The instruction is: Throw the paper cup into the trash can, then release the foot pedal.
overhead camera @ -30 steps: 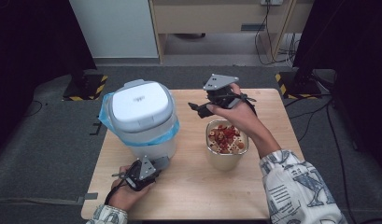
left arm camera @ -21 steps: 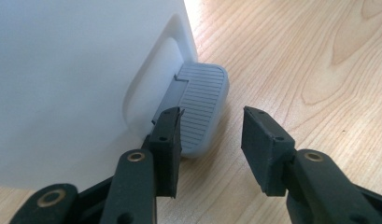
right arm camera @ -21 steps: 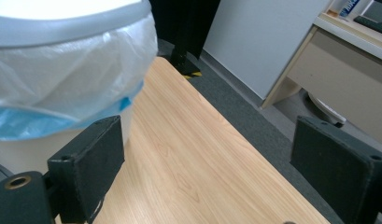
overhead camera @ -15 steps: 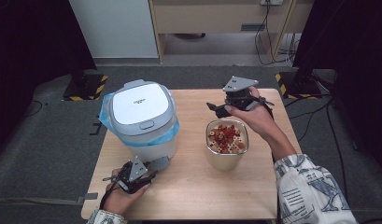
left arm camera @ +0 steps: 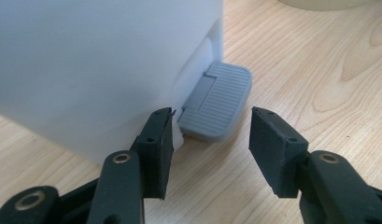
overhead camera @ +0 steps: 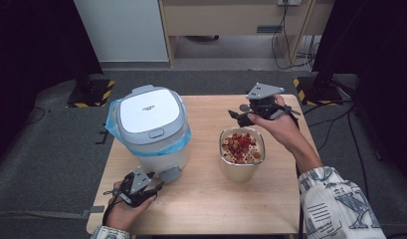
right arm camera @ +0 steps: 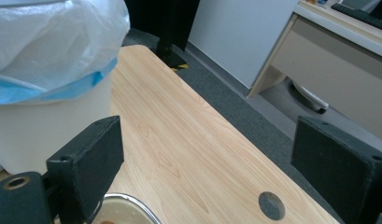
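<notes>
two risks: the left gripper [left arm camera: 209, 156], jaws just widening and empty, straddles the grey pedal [left arm camera: 216, 102] at the bin [overhead camera: 151, 132] foot and could slip off; the right gripper [overhead camera: 241, 115], wide and empty above the bowl [overhead camera: 242, 159], could tip it.

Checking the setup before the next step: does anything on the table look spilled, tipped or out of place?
Nothing stands out. The pedal bin stands upright with its lid shut and blue liner folded over the rim. The metal cup of food is upright, with nothing spilled on the table.
</notes>
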A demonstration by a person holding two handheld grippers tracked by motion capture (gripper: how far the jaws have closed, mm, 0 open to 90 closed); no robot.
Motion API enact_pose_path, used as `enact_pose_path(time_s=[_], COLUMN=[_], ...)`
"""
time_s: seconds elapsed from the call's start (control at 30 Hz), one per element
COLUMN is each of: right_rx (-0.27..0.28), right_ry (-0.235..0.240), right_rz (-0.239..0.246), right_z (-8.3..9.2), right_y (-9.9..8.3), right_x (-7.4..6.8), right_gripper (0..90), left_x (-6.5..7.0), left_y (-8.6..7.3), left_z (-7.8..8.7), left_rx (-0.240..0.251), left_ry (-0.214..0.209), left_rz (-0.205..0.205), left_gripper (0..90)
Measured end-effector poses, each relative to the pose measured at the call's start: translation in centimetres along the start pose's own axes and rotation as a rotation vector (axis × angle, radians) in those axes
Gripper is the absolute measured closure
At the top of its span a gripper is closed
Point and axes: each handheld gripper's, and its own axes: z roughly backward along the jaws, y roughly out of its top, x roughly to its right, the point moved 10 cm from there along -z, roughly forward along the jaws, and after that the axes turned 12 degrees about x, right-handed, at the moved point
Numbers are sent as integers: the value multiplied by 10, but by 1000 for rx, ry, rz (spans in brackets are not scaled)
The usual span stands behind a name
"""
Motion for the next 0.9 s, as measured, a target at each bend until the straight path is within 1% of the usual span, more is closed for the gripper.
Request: enact_pose_path(time_s=[0.1,0.17,0.27,0.3,0.4,0.47,0.63,0.73,0.83,0.9], right_rx=[-4,-4,-5,-5,-7,-8,-11,-15,-14,-15], right_ry=[-11,-20,-32,-37,-53,-60,-82,-92,-104,-109], right_rz=[-3,-7,-11,-12,-15,-16,-25,-30,-36,-40], right_z=[4,7,12,15,21,24,32,35,38,40], right_y=[-3,-5,-7,-8,-12,-14,-21,-25,-29,-31], right_x=[5,8,13,15,21,24,31,34,38,40], right_gripper=[92,93,92,92,91,90,88,86,85,83], left_x=[-3,-5,-10,-11,-18,-21,-32,-37,-38,-39], left_y=[0,-2,-3,-4,-8,-10,-15,-19,-22,-23], left_z=[4,6,9,10,12,13,18,19,18,17], left_rx=[11,6,9,5,-3,-9,-17,-27,-36,-47], left_ry=[14,17,33,38,66,78,118,135,135,135], left_rz=[25,33,62,65,101,121,179,211,230,228], left_gripper=[476,465,456,449,428,412,350,311,296,288])
